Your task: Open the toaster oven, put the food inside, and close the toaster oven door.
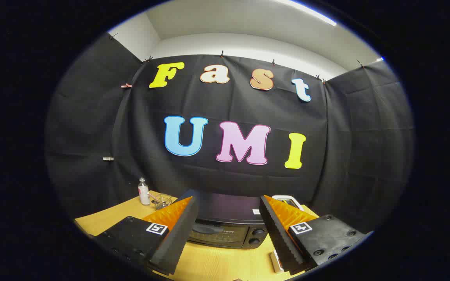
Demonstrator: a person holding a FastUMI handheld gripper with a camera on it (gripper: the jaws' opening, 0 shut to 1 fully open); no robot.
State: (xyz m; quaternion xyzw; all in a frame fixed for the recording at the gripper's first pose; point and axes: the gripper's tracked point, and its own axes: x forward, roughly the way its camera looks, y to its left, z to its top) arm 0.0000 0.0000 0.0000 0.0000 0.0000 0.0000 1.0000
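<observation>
A black toaster oven (227, 226) stands on the wooden table (217, 263), beyond my fingers and framed between them. Its glass door (217, 234) looks shut, with two knobs (257, 236) at its right side. My gripper (228, 205) is open, held above the table some way short of the oven, with nothing between its fingers. One finger (178, 234) rises at the left and the other (277, 230) at the right.
A small clear bottle (143, 192) and a wire basket (162, 201) stand at the table's back left. A white object (287, 201) peeks out behind the oven's right side. Another white item (276, 262) lies on the table by the right finger.
</observation>
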